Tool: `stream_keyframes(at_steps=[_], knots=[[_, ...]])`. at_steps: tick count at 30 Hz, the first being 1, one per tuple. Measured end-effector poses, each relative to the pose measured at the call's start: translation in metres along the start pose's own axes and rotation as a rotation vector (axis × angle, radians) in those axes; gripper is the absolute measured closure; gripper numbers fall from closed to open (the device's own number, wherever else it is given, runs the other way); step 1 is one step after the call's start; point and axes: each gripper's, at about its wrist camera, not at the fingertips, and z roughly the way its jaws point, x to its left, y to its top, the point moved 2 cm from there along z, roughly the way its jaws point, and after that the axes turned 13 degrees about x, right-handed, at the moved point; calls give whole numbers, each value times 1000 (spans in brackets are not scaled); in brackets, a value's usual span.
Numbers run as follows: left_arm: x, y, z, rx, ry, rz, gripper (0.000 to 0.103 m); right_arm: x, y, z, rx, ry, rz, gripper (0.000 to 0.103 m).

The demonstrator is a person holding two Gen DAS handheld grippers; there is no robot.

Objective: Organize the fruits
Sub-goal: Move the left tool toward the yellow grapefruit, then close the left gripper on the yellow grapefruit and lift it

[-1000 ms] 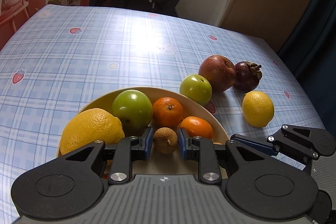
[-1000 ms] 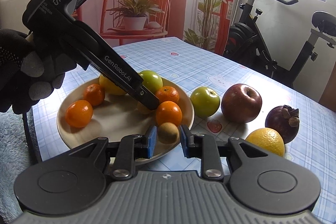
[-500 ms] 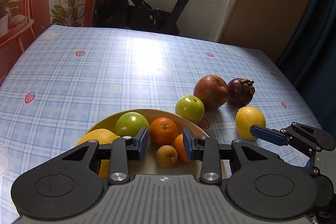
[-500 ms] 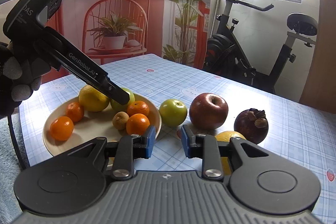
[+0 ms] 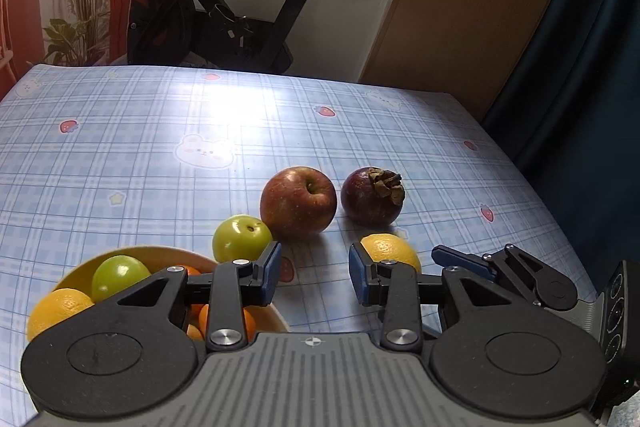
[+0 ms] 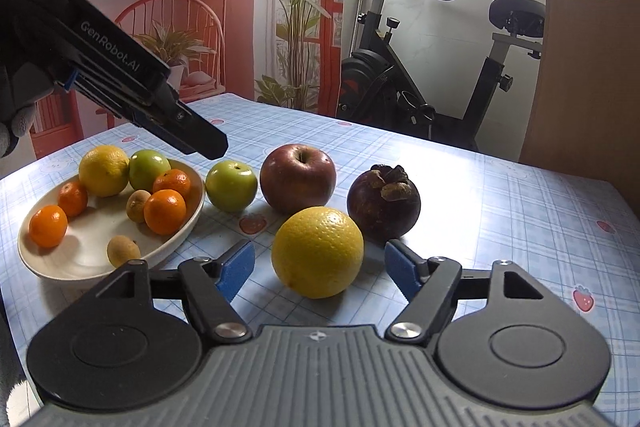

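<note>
Both grippers moved, jaws wider.
Left hand-held gripper (image 5: 312, 277) let go the small brown fruit (image 6: 138, 205), lifted off bowl (image 6: 188, 227); right hand-held gripper (image 6: 320, 269) now straddles the yellow orange (image 6: 318, 251), not touching.
</note>
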Motion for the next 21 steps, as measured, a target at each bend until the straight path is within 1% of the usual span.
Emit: stream_keyframes(at_steps=[2, 6, 10, 13, 15, 16, 19, 21], knots=[[-9, 2, 8, 16, -17, -2, 60, -3, 1, 4, 18, 28, 10, 28], [-22, 5, 20, 38, -35, 2, 60, -9, 4, 12, 57, 86, 22, 29], [-30, 9, 34, 63, -44, 7, 60, -14, 8, 16, 58, 100, 40, 29], [-34, 13, 42, 78, -51, -1, 60, -18, 11, 21, 81, 119, 58, 30], [-36, 14, 45, 78, -56, -11, 60, -17, 10, 22, 88, 128, 54, 30], [-37, 15, 46, 77, -59, -10, 60, -17, 10, 22, 92, 146, 43, 30], [-41, 15, 49, 81, -60, 2, 60, -15, 10, 22, 95, 161, 38, 28], [-44, 15, 53, 86, -53, 9, 60, -17, 8, 20, 86, 162, 52, 31]])
